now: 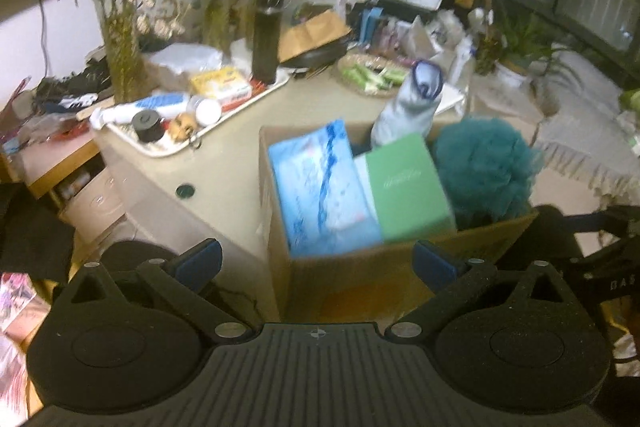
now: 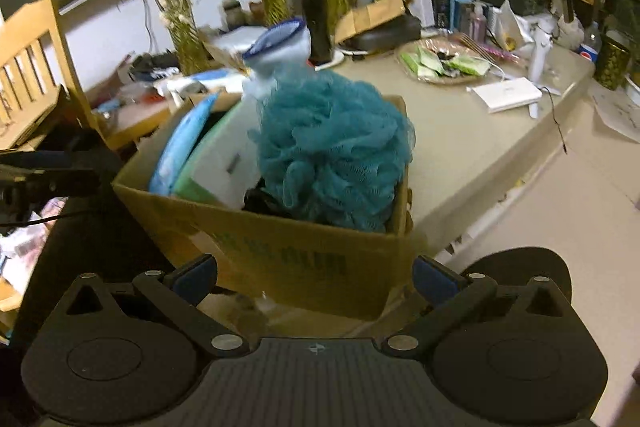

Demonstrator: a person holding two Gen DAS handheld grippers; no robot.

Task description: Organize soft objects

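Smooth beige table (image 1: 224, 147), cardboard box (image 1: 360, 267), frilly teal mesh pouf (image 1: 484, 171), both grippers' fingers (image 1: 200, 261) wide apart, empty.

We look down past our right gripper (image 2: 316, 277), its jaws spread wide with nothing between them, at a cardboard box (image 2: 280, 247) on the beige table (image 2: 480, 155). A teal loofah (image 2: 336, 147) bulges over the box's right side, beside a green box (image 2: 216, 163) and a blue pack (image 2: 180, 147), with a white pouch (image 2: 280, 47) standing behind. Further back stand 1 black bottle (image 2: 316, 23) and a plate (image 2: 444, 65) of green packets.
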